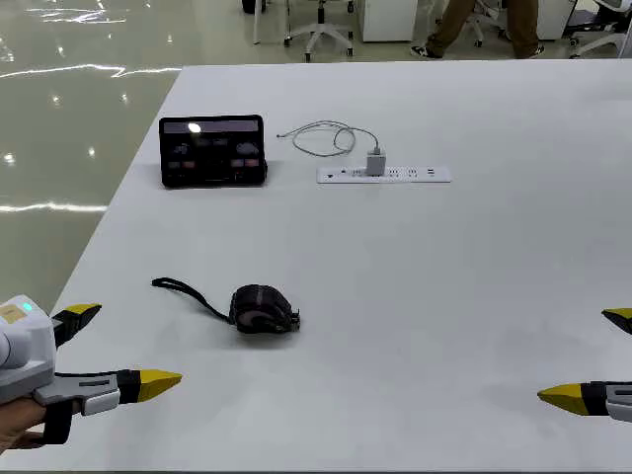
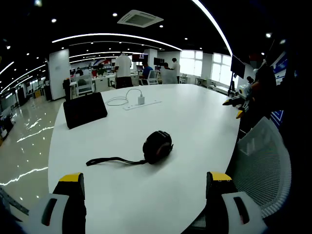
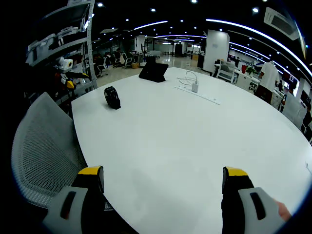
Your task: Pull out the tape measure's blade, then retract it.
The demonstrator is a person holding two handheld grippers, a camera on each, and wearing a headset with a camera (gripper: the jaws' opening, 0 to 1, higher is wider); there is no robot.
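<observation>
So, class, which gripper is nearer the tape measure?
Left. The left gripper hovers open close to the tape measure, on the side where its strap lies. The right gripper, also open, is far off towards the opposite side of the table.

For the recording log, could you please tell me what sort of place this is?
Probably an open-plan office or lab: a large white table with a tablet and power strip, wheeled office chairs on a glossy floor, and rows of desks under ceiling lights beyond.
</observation>
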